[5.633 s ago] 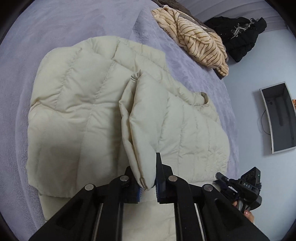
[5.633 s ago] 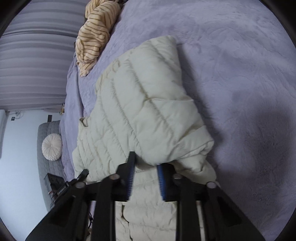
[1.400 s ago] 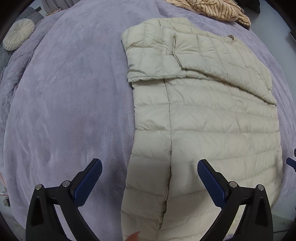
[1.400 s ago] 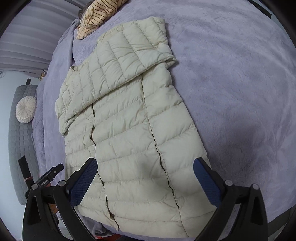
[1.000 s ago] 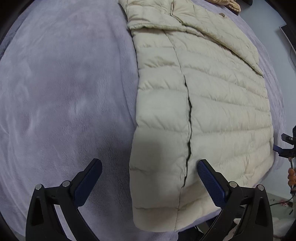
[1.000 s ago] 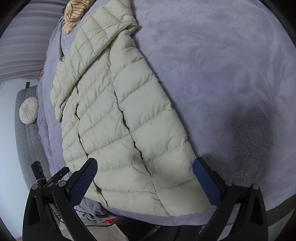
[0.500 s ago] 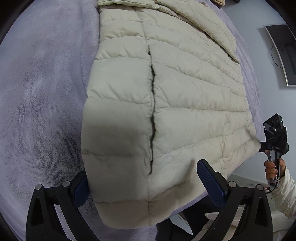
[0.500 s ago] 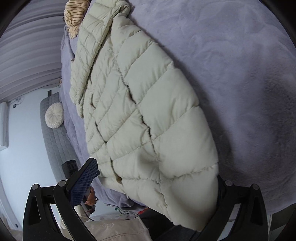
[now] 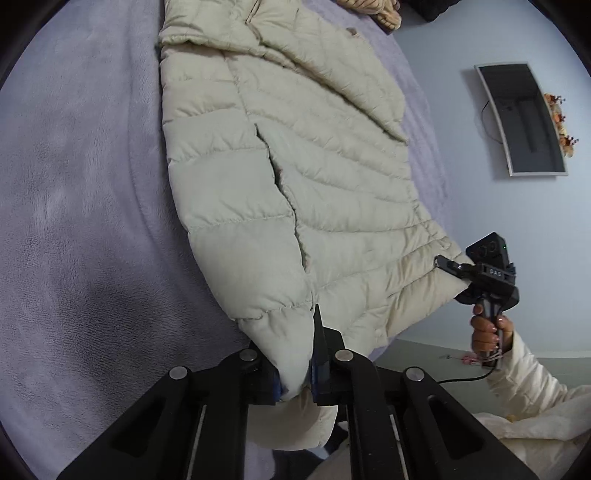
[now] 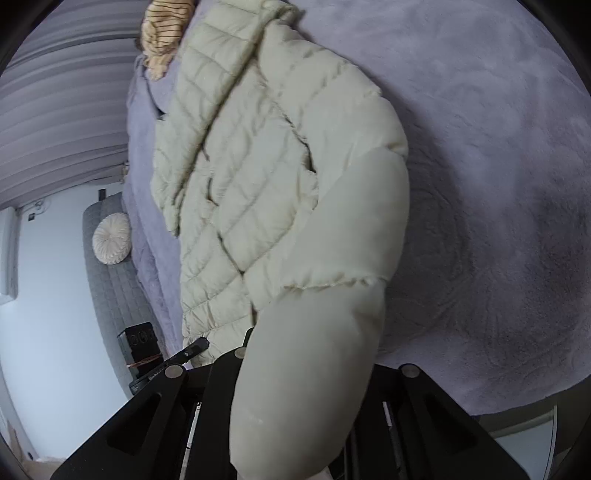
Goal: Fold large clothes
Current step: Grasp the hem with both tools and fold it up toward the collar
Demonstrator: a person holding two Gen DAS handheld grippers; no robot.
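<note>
While both grippers pinch its hem corners, jacket [image 9: 314, 155] overhangs bed [image 9: 74, 184] edge.

A lavender blanket [image 9: 81, 184] covers the bed. A striped garment [image 10: 164, 33] lies at its far end, a round cushion [image 10: 110, 238] beside, perhaps on a sofa.

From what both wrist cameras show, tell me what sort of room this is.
Most likely a bedroom. A wide bed under a lilac plush blanket carries the cream puffer jacket, a wall-mounted screen hangs opposite, and a round pleated cushion sits on a grey quilted bench beside the bed.
</note>
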